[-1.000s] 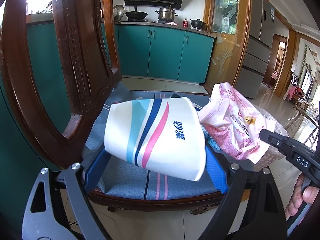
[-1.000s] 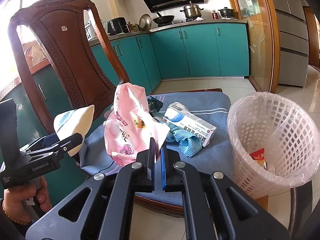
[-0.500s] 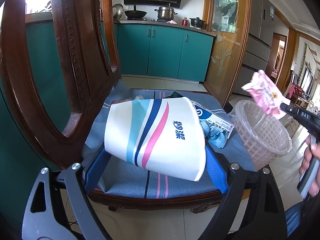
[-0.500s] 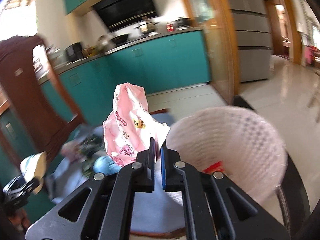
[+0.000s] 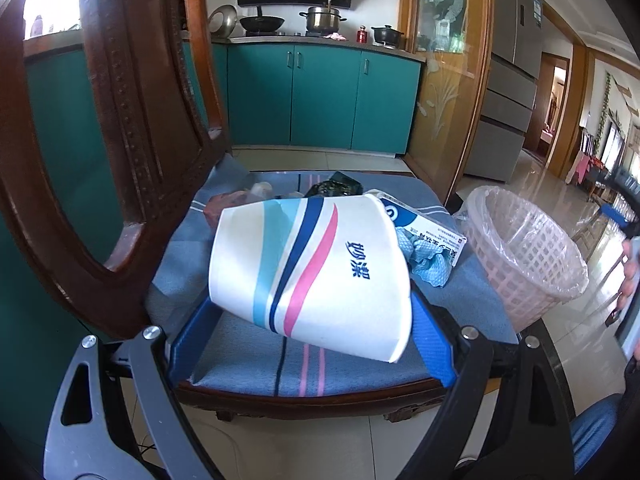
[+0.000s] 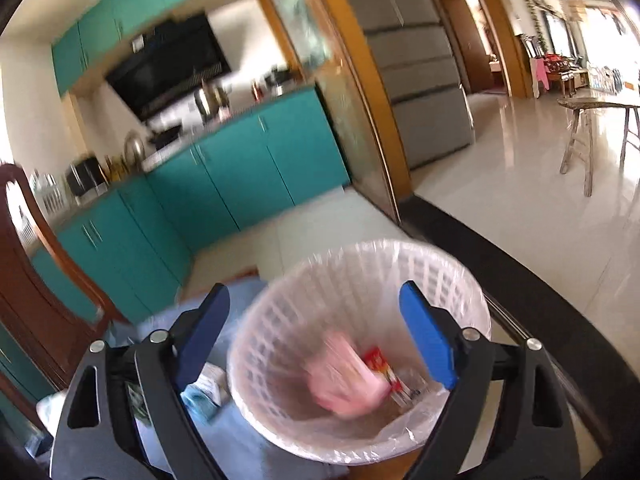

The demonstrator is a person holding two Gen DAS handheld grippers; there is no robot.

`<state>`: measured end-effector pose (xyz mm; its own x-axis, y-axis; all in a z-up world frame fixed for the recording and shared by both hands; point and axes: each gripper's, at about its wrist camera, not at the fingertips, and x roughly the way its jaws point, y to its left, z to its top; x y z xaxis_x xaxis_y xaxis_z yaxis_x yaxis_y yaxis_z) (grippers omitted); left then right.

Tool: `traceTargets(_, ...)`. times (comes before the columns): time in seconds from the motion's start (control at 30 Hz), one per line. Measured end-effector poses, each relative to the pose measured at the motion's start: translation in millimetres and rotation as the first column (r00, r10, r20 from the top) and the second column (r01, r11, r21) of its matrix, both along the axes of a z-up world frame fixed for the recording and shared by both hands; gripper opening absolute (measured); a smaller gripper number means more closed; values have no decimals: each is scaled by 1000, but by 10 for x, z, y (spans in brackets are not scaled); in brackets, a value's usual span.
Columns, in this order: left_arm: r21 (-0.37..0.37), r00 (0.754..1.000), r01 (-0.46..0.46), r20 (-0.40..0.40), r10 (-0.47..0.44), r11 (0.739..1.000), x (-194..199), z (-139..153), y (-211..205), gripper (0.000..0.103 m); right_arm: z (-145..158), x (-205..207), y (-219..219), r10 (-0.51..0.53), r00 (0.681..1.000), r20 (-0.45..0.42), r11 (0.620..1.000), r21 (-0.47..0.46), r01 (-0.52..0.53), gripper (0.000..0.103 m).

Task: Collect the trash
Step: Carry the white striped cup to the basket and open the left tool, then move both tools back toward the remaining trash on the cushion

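While the right hand-held gripper (image 6: 316, 336) has just opened wide, a blurred pink wrapper (image 6: 346, 380) lies in the basket (image 6: 460, 280).

Two dark blue Chinese characters, "妙洁", printed on the white paper cup with teal, navy and pink stripes (image 5: 308, 272) in my left tongs, small dark print along the white and blue carton (image 5: 424, 230) behind it, too small to read

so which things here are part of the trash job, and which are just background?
Job: paper cup in left tongs; pink wrapper in bin; box and blue cloth on chair.
Background: pot, fridge, stool.
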<state>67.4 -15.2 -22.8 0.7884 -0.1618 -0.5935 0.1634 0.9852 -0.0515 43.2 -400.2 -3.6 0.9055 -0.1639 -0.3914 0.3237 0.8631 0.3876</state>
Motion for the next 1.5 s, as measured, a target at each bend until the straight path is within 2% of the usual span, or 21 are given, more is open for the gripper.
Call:
traceTargets(0.13,12,998,57,9,-57,998,25,-24,-259,88,56,-165,-89,-49,995,87,998,53,45,90)
traceTargets(0.27,-6,988,153,2,-153,988,85,-21,-733,88,59,-219,-157,-71,991,113,994,87,61,91)
traceTargets(0.43,19,945,326,13,-327,945,229,19,-1737,88,22,-228,-253,-102,990,101,989,117,90,91)
traceTargets(0.57,-21,917,398,3,-398,917,486,19,-2459,89,12,-279,-350,-139,984,108,982,143,123,91)
traceTargets(0.67,-79,872,479,-66,-484,874,678,-105,-2861,91,1,-300,-404,-151,983,107,979,151,134,91)
traceTargets(0.7,-90,864,487,-94,-494,869,716,-162,-2921,91,-7,-298,-406,-151,983,104,979,153,134,91)
traceTargets(0.73,-82,871,471,-114,-478,878,730,-214,-2927,91,-8,-291,-413,-149,984,102,979,156,132,91)
traceTargets(0.83,-105,881,456,-88,-465,884,656,-202,-2694,93,-11,-257,-379,-129,987,92,982,152,114,91)
traceTargets(0.97,-22,911,410,-44,-410,912,464,-68,-2135,94,-10,-194,-248,-83,993,84,989,130,71,91)
traceTargets(1.13,38,970,242,11,-242,970,265,172,-1118,98,-10,-43,46,31,999,37,998,60,-33,91)
traceTargets(1.23,55,992,111,58,-114,992,169,258,-584,99,-34,45,281,121,993,-11,993,2,-121,91)
traceTargets(1.27,43,995,74,65,-77,996,139,270,-434,99,-52,98,420,174,984,-42,984,-30,-175,91)
traceTargets(1.4,-58,997,-49,60,52,997,43,232,85,99,-100,163,783,270,956,-111,954,-107,-282,91)
traceTargets(1.5,-62,996,-53,68,57,997,33,213,178,99,-136,154,1030,319,937,-143,928,-155,-339,91)
